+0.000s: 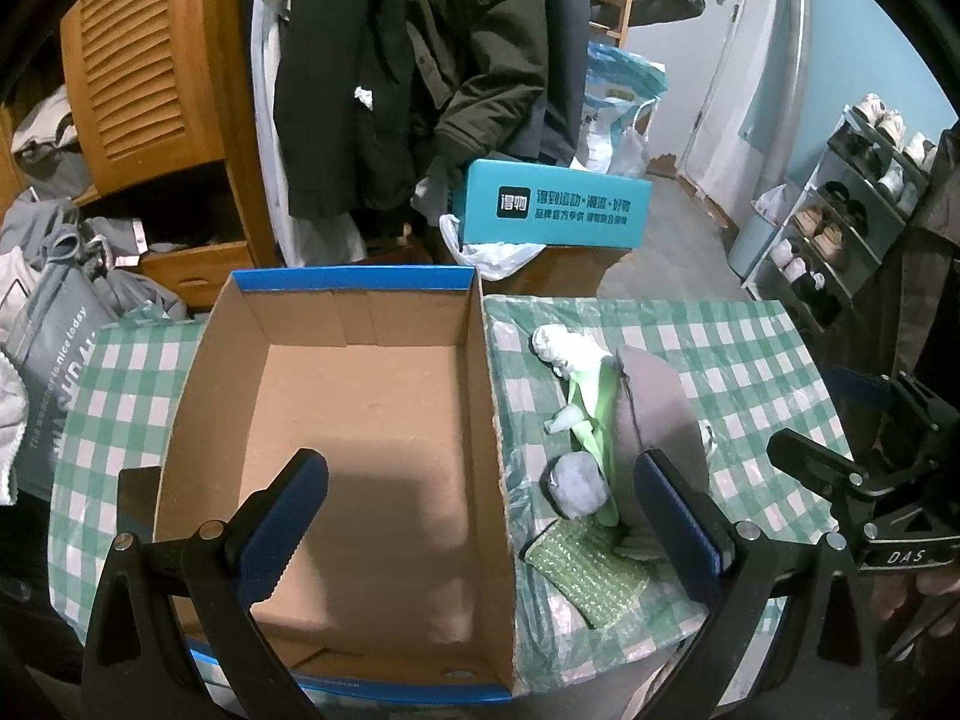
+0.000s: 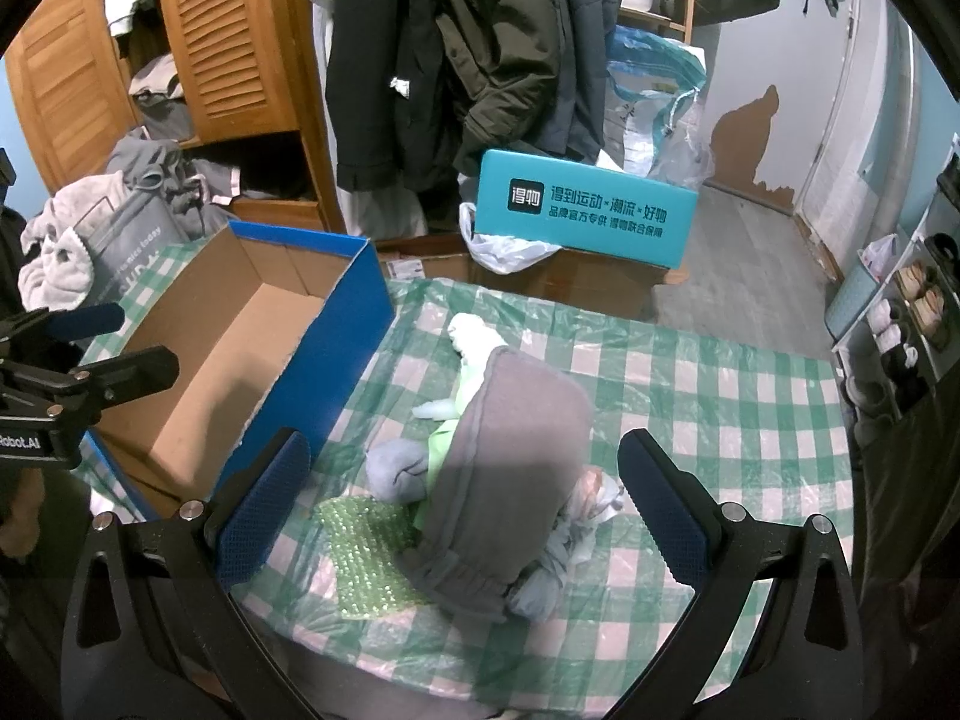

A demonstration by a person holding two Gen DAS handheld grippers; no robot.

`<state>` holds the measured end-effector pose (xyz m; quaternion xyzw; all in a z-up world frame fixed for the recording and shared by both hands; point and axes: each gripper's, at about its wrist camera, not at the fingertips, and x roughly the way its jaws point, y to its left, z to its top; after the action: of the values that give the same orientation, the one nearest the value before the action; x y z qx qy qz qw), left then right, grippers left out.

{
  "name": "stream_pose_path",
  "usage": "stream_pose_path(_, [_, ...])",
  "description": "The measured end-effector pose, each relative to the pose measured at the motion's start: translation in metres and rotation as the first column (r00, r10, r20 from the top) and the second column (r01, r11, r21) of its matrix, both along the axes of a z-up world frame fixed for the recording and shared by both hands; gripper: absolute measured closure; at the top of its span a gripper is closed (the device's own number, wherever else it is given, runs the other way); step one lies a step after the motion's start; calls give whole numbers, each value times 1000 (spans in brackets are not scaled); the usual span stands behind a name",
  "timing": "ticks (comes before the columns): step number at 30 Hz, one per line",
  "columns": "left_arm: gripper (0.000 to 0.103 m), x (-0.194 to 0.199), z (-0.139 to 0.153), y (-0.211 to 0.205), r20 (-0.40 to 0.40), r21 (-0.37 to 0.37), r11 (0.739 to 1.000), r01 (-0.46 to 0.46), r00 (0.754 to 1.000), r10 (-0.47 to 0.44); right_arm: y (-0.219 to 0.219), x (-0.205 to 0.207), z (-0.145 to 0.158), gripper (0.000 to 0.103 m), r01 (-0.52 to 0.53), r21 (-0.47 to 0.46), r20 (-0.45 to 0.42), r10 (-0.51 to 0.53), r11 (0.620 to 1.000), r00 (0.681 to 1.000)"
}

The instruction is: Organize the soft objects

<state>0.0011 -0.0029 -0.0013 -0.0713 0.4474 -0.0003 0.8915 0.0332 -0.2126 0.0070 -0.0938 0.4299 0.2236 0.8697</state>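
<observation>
Left black two-finger gripper with blue ribbed pads [image 1: 480, 516]: jaws spread wide, nothing between pads, pointing forward and down. Right black two-finger gripper with blue textured pads [image 2: 465, 498]: jaws likewise wide apart, gripping nothing, tilted downward. Both level, side by side

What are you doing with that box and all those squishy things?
A person holds a gripper in each hand, tidying soft things. The cardboard box is open with nothing in it yet. Beside it on the checked tablecloth lies a pile: a grey cloth, a grey ball and a green sponge pad. The left gripper and right gripper are both open, holding nothing.
</observation>
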Motion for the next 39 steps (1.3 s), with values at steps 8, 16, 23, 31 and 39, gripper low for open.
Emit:
stream_pose_path(8, [0, -1, -2, -3, -3, -10, 1000, 7, 1000, -7, -1, 0, 0, 2, 0, 1, -1, 0, 1000, 1000])
stream_pose_path(16, [0, 0, -3, -5, -13, -37, 999, 23, 1000, -24, -2, 0, 0, 2, -1, 2, -3, 1, 1000, 1000])
stream_pose_path(23, [0, -1, -3, -6, -20, -39, 999, 21, 1000, -22, -4, 0, 0, 2, 0, 2, -2, 0, 1000, 1000])
stream_pose_path(31, [0, 1, -8, 0, -40, -80, 997, -10, 999, 7, -5, -1, 0, 2, 6, 0, -5, -6, 1000, 1000])
stream_pose_path(39, [0, 4, -16, -6, -63, -83, 997, 7, 998, -12, -13, 6, -4, 2, 22, -7, -11, -22, 1000, 1000])
